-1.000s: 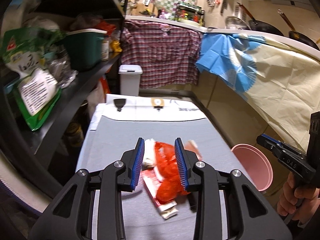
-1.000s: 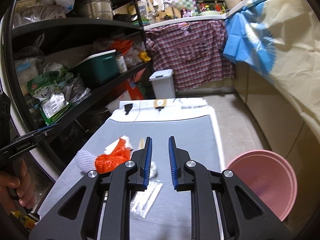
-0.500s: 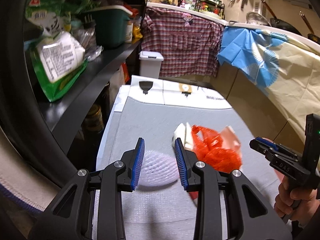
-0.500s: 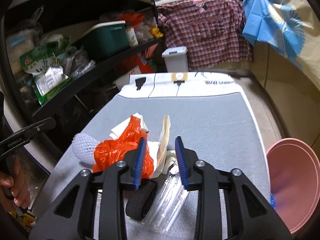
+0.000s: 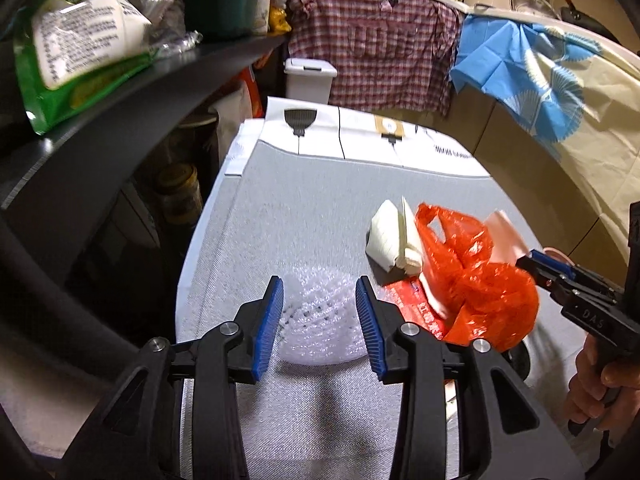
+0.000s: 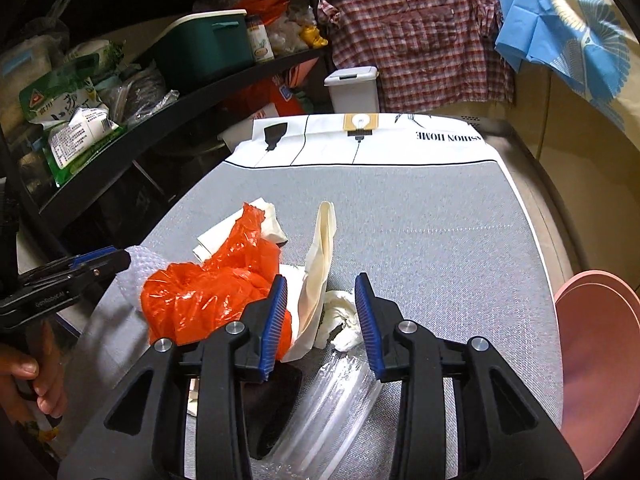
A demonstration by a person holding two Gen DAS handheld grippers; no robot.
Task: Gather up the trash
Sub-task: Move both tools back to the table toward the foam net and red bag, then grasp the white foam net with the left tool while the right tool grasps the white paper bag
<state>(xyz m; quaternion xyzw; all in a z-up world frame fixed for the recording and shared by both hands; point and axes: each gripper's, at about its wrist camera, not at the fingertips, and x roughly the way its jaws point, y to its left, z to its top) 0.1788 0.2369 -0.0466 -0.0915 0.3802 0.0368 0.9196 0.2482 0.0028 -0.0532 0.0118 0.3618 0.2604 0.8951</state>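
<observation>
On the grey table [image 5: 304, 208], the left gripper [image 5: 319, 322] hung over a white foam net [image 5: 320, 320], its jaws spread after just opening wider, with the net showing between the blue pads and neither pad pressing on it. At about two o'clock from the net lay the trash pile: folded white paper [image 5: 386, 236] touching a crumpled orange bag [image 5: 476, 280], which lay over a red wrapper [image 5: 420, 312]. Farther right, the right gripper [image 6: 321, 322] had also just been opening, its jaws spread around a cream paper strip [image 6: 320, 264] and a white tissue [image 6: 344, 320], gripping neither, with a clear plastic sleeve [image 6: 332, 408] at six o'clock below it and a pink bin [image 6: 600, 360] at three o'clock off the table's edge.
</observation>
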